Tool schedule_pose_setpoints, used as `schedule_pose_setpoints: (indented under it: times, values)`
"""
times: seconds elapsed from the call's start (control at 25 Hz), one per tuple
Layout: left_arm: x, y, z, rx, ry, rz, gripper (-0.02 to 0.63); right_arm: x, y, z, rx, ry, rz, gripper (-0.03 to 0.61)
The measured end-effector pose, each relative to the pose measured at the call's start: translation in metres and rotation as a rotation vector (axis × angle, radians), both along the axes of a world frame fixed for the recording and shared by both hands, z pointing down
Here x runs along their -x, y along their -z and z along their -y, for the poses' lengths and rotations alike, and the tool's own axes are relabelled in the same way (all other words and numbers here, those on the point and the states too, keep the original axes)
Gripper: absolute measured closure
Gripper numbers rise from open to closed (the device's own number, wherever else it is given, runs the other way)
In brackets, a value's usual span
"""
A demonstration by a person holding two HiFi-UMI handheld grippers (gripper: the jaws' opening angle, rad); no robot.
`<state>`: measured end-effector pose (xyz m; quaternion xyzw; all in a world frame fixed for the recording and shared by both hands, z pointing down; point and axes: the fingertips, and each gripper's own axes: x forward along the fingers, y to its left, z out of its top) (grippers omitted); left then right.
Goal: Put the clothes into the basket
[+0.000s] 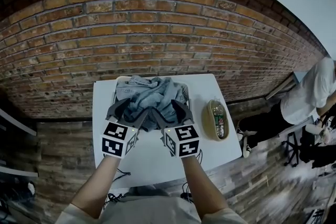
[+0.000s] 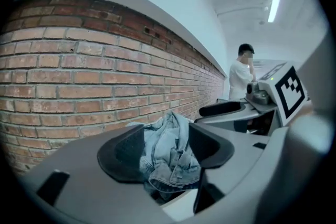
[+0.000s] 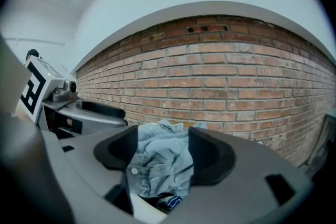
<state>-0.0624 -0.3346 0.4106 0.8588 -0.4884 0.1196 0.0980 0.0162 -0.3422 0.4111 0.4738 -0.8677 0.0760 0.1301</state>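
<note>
**Clamping the denim at the basket's near edge**

Judging from the head view, the task is close to finished. The denim garment [image 1: 147, 92] already lies heaped in the basket [image 1: 184, 93] at the far edge of the white surface [image 1: 152, 157], up against the brick wall [image 1: 157, 34]. No other clothing shows on the surface. What seems to be left is tucking in the near folds, which bunch up at the basket's front rim, and then letting go.

The left hand-held gripper [image 1: 130, 112] reaches in from the near side, and its own view shows its jaws partly closed with a thick wad of the denim [image 2: 170, 157] pinched between the pads. Just beside it, the right hand-held gripper [image 1: 169, 113] does the same: its jaws stand about half closed on a buttoned fold of the cloth [image 3: 157, 162], with something dark under the fold. So the garment sits between both pairs of jaws and stretches away from them into the basket.

Further right on the surface, well apart from the grippers, an oval tray [image 1: 210, 120] holds a bottle [image 1: 219, 120]. A person [image 1: 310, 94] stands beyond the surface at the far right.
</note>
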Motion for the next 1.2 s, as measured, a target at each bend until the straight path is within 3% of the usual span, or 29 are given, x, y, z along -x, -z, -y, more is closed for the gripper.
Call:
schedule_pose_setpoints:
  times: [0.12, 0.24, 0.36, 0.88, 1.2]
  values:
    - [-0.005, 0.010, -0.011, -0.030, -0.017, -0.025, 0.417, 0.003, 0.014, -0.009, -0.064, -0.005, 0.013, 0.346]
    - [-0.009, 0.028, -0.029, -0.083, -0.037, -0.021, 0.519, 0.004, 0.033, -0.027, -0.126, -0.017, 0.035, 0.511]
    - [-0.009, 0.049, -0.046, -0.155, -0.034, -0.007, 0.590, 0.007, 0.051, -0.047, -0.180, -0.020, 0.048, 0.566]
    - [-0.010, 0.098, -0.137, -0.243, -0.019, 0.028, 0.604, 0.012, 0.103, -0.139, -0.277, -0.059, 0.050, 0.571]
    - [-0.002, 0.113, -0.190, -0.245, -0.035, 0.003, 0.604, 0.019, 0.121, -0.195, -0.312, -0.073, 0.047, 0.572]
